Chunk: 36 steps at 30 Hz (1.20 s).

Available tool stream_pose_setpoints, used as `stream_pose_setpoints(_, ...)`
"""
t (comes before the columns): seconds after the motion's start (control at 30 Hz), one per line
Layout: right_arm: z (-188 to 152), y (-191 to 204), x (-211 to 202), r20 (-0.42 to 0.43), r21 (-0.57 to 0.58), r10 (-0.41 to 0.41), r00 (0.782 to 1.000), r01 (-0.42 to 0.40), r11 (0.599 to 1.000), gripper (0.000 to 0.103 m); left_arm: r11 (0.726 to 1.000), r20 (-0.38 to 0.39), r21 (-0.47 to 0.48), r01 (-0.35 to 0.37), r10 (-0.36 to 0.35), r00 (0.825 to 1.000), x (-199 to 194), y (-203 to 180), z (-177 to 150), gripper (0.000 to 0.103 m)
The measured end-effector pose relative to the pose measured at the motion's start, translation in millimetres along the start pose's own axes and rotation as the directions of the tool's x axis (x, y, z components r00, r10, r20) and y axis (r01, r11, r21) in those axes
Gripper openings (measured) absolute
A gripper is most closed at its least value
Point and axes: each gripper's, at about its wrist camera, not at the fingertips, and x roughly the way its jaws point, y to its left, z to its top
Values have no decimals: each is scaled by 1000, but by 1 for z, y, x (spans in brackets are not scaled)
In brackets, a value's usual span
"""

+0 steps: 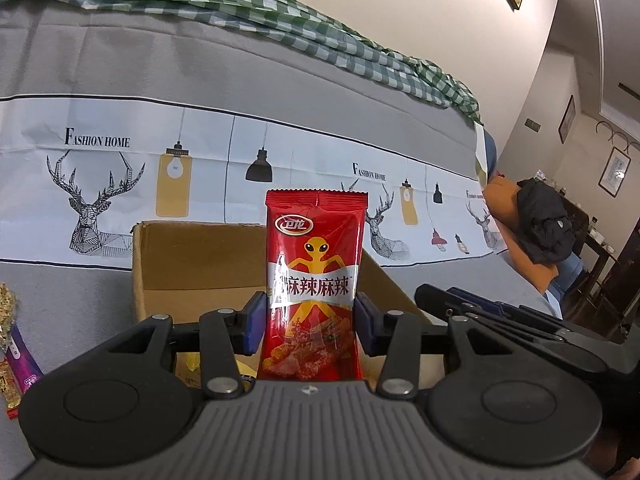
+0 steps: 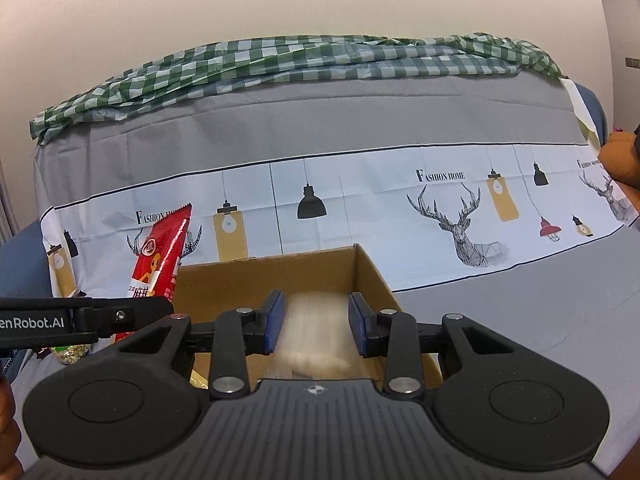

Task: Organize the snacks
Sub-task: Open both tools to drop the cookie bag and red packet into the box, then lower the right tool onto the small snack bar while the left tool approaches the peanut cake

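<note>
Snacks are what I'm sorting, and the one in hand now is a red snack packet [image 1: 314,288], held upright between the blue pads of my left gripper [image 1: 310,322], just above the near rim of the open cardboard box [image 1: 192,260]. The pads press its two side edges at about mid-height, with the crimped top seal standing free above them.

I judge the packet light and soft: a glossy, slippery film pouch with some air and pliable pieces inside. It would buckle rather than resist, so the side edges at mid-body, where I have it, seem the safest hold; the seal would be flimsier.

My left gripper points forward and roughly level, toward the printed cloth [image 1: 320,152] draped over the furniture behind the box. From the right wrist view the packet leans slightly, beside the box's left wall.

My right gripper [image 2: 316,328] hovers over the box interior, its fingers parted. A pale, blurred shape [image 2: 316,332] lies between and beyond them; I cannot tell whether it is a packet dropping into the box or one lying inside, but the pads do not appear to clamp it.

More wrapped snacks [image 1: 12,344] lie on the grey surface left of the box.
</note>
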Motion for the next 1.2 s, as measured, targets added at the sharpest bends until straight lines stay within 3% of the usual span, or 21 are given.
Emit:
stream_pose_setpoints(0.03,0,0,0,-2,0,3,1000,-3,1000,36,1000,-5,-1,4,-4,1000,1,1,0,55)
stream_pose_setpoints(0.07,-1,0,1,-7,2,5,1000,-5,1000,37,1000,-11,-2,6,-6,1000,1,1,0,65)
stream_pose_setpoints(0.13,-1,1,2,-14,-1,-5,1000,5,1000,44,1000,-12,-2,16,-16,1000,2,1,0,71)
stream_pose_setpoints(0.17,-1,1,3,-15,-4,-14,1000,14,1000,49,1000,-11,2,10,-10,1000,2,1,0,71)
stream_pose_setpoints(0.3,0,1,4,-14,5,-19,1000,19,1000,51,1000,5,-7,-3,3,1000,0,3,1,70)
stream_pose_setpoints(0.43,0,4,6,-13,8,-24,1000,24,1000,52,999,23,-35,-18,19,1000,-6,15,4,57)
stream_pose_setpoints(0.6,0,13,5,-1,17,-16,1000,16,1000,52,995,-29,-100,-26,23,999,-27,43,20,57)
stream_pose_setpoints(0.7,-2,24,3,5,29,7,1000,-7,1000,49,988,-94,-148,-50,36,995,-31,68,45,57)
stream_pose_setpoints(0.77,-3,32,3,1,30,37,999,-37,999,39,986,-139,-147,-75,55,989,-28,85,62,57)
stream_pose_setpoints(0.87,-5,49,-2,13,12,77,997,-77,997,37,991,-91,-67,-116,109,990,-37,109,64,57)
stream_pose_setpoints(0.93,-8,61,-4,6,-5,97,995,-97,995,37,993,-92,-48,-108,103,990,-42,134,44,57)
stream_pose_setpoints(1.0,-11,75,-6,-5,-33,127,992,-127,991,37,981,-208,-76,-176,157,965,-38,165,29,57)
stream_pose_setpoints(1.07,-13,91,-10,-5,-80,158,987,-158,984,37,959,-220,-112,-259,230,948,-41,195,31,56)
stream_pose_setpoints(1.2,-18,128,-19,10,-213,260,966,-252,944,34,921,-220,-288,-262,202,954,-51,249,36,56)
